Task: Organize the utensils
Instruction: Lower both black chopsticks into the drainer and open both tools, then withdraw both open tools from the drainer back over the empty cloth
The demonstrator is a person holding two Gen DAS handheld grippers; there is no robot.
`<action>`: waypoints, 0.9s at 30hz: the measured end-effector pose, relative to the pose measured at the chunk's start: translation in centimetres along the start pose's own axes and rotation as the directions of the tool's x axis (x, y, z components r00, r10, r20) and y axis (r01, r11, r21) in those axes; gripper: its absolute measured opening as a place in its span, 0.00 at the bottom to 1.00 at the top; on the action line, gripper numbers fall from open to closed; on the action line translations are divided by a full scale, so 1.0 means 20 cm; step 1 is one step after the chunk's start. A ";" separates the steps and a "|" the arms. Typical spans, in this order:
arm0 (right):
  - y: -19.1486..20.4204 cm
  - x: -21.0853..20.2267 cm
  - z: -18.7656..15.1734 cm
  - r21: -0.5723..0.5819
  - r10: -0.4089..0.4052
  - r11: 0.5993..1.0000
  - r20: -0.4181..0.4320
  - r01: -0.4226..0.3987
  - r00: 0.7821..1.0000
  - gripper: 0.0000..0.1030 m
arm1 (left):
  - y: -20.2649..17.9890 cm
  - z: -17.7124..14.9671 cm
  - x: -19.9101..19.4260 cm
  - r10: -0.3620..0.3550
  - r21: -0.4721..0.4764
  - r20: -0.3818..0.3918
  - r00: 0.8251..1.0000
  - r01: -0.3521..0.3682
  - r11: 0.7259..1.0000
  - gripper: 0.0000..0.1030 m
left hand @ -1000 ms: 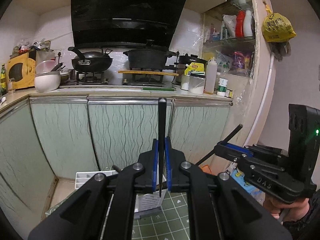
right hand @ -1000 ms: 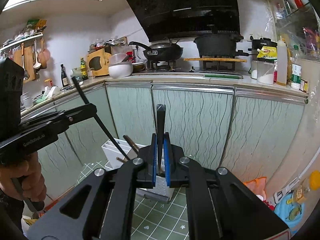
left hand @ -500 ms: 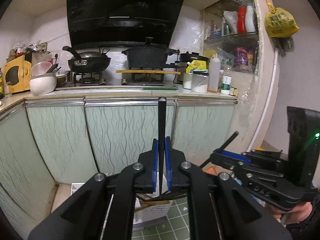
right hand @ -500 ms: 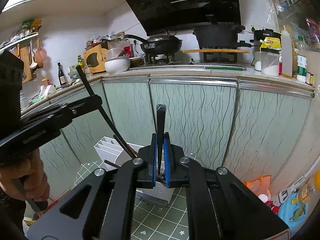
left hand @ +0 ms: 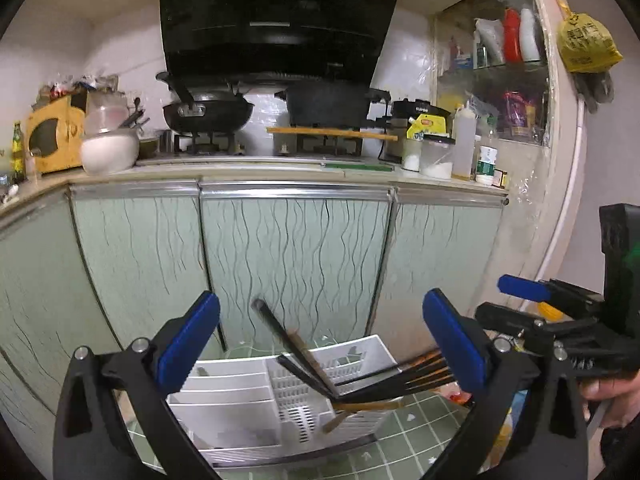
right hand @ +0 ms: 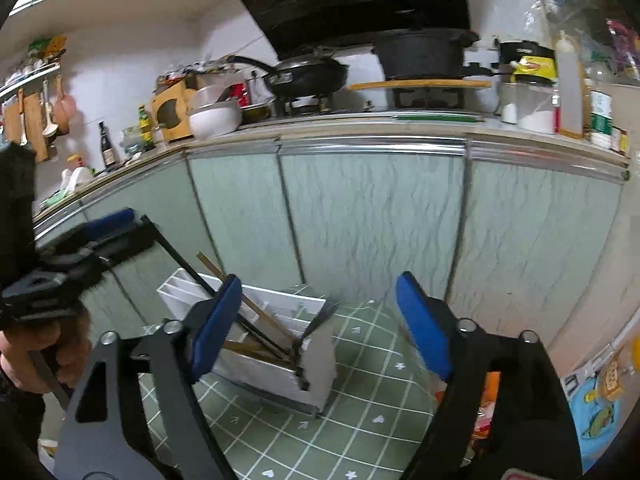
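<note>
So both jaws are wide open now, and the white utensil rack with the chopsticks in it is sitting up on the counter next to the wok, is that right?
Not quite. The white rack sits on the green tiled floor in front of the cabinets, not on the counter; both wrist views show it. The rest holds: the jaws of the left gripper and the right gripper are wide open, and the chopsticks are in the rack.

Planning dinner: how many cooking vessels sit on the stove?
2: a black wok on the left burner and a black pot on the right one, resting on a wooden board. Nothing else shows on the burners.
</note>
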State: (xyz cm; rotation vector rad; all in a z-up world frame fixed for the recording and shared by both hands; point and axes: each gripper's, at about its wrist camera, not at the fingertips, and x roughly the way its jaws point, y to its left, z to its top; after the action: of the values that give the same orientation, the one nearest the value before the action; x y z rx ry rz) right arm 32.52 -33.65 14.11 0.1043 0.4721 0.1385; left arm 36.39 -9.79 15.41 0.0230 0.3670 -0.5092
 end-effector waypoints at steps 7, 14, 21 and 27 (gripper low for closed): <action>-0.05 -0.07 -0.05 0.014 -0.020 1.000 -0.019 0.021 1.000 0.92 | 0.06 -0.04 -0.09 0.032 0.007 -0.045 0.998 -0.032 0.999 0.96; -0.01 -0.17 -0.10 -0.004 -0.027 1.000 -0.030 0.027 0.999 0.92 | 0.07 -0.14 -0.22 0.033 -0.010 -0.079 0.996 -0.034 0.999 0.96; 0.08 -0.28 -0.17 -0.040 -0.029 0.999 -0.040 0.027 0.999 0.92 | 0.05 -0.22 -0.34 0.037 -0.016 -0.089 0.995 -0.039 0.999 0.96; 0.16 -0.37 -0.28 -0.072 -0.034 0.997 -0.056 0.030 0.998 0.92 | 0.00 -0.32 -0.43 0.040 -0.004 -0.103 0.994 -0.040 0.999 0.96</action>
State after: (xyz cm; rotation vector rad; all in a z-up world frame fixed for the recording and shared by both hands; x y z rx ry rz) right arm 23.06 -31.37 12.86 0.0228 0.5252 0.1268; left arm 27.19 -4.94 12.41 0.0505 0.4684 -0.4681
